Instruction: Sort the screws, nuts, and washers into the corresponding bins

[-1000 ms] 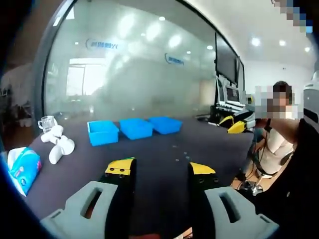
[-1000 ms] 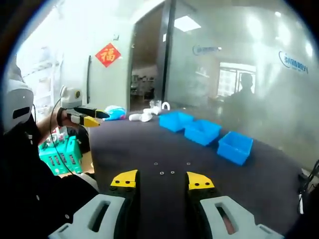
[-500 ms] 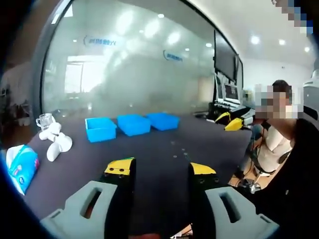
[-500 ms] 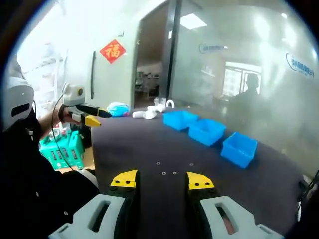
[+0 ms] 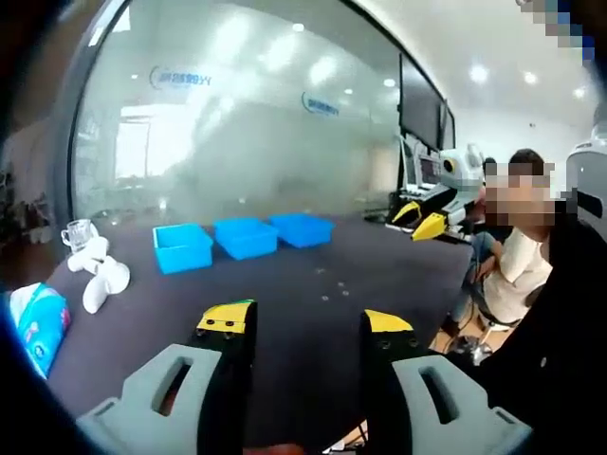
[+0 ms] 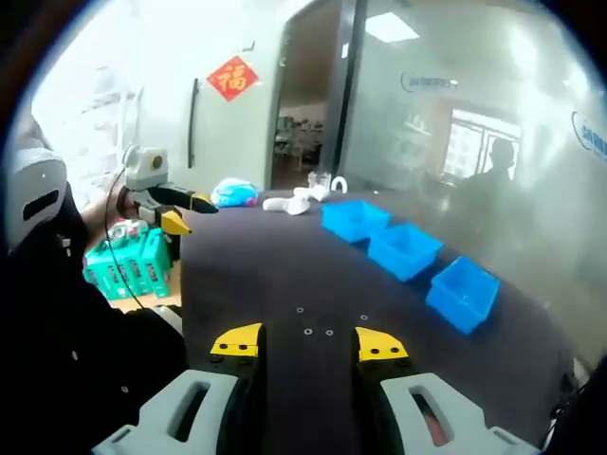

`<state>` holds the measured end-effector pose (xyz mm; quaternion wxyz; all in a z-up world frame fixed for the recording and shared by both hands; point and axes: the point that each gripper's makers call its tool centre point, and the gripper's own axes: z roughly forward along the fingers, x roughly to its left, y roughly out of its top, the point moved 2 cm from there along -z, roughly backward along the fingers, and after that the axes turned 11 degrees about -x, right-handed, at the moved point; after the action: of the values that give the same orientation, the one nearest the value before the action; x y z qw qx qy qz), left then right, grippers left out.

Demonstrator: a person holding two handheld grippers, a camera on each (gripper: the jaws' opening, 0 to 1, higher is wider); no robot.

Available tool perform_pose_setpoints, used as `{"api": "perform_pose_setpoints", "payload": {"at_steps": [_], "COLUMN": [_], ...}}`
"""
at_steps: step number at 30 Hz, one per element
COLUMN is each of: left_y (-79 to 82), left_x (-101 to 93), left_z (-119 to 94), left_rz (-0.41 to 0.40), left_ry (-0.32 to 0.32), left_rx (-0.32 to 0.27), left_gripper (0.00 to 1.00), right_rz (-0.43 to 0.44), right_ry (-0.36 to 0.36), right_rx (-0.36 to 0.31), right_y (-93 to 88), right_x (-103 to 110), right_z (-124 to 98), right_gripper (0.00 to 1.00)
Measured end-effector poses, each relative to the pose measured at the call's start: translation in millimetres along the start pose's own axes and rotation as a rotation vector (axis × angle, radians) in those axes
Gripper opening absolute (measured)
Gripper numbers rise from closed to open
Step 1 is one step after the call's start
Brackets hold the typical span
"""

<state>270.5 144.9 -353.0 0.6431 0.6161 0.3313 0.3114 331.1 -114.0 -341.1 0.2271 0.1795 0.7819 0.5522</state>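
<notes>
Both grippers' fingers (image 5: 228, 322) apart above the bench (image 6: 266, 275), three blue bins (image 6: 403, 251) rowed near-left to far-right.

The right gripper (image 5: 424, 220) rose into fuller sight at the table's (image 5: 285, 284) far edge in the left gripper view. In the right gripper view, the left gripper (image 6: 182, 210) lifted slightly; nothing on the table shifted.

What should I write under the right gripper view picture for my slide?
Open right gripper hovers over a dark table with small hardware bits and three blue bins.
</notes>
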Motion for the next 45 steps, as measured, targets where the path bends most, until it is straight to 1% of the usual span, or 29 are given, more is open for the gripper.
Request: {"api": "perform_pose_setpoints", "payload": {"at_steps": [5, 10, 14, 19, 24, 34, 38, 41, 45], "left_y": [-3.0, -4.2, -5.0, -4.9, -8.3, -8.0, -8.2, -7.9, -10.4], "left_x": [0.4, 2.0, 2.4, 1.1, 4.0, 6.2, 3.8, 1.6, -0.4], "left_z": [-3, -4, -4, -4, -6, -9, -9, -8, -6], "left_rz": [0.0, 0.003, 0.004, 0.003, -0.001, 0.0, 0.008, 0.011, 0.009], "left_ry": [0.007, 0.01, 0.007, -0.002, 0.003, 0.009, -0.001, -0.007, -0.014], "left_rx": [0.007, 0.013, 0.019, 0.017, 0.024, 0.023, 0.031, 0.033, 0.039], "left_gripper": [0.41, 0.41, 0.41, 0.41, 0.41, 0.41, 0.41, 0.41, 0.42], "right_rz": [-0.016, -0.028, -0.039, -0.042, -0.049, -0.067, -0.086, -0.122, -0.138], "right_ry": [0.021, 0.043, 0.061, 0.073, 0.082, 0.113, 0.136, 0.164, 0.192], "right_rx": [0.019, 0.019, 0.032, 0.041, 0.045, 0.059, 0.077, 0.112, 0.148], "right_y": [-0.9, 3.5, 4.3, 5.3, 7.0, 9.8, 7.5, 4.0, 2.3], "right_x": [0, 2, 3, 2, 2, 8, 10, 8, 5], "right_z": [7, 15, 22, 28, 35, 45, 49, 53, 62], "right_gripper": [0.32, 0.32, 0.32, 0.32, 0.32, 0.32, 0.32, 0.32, 0.32]}}
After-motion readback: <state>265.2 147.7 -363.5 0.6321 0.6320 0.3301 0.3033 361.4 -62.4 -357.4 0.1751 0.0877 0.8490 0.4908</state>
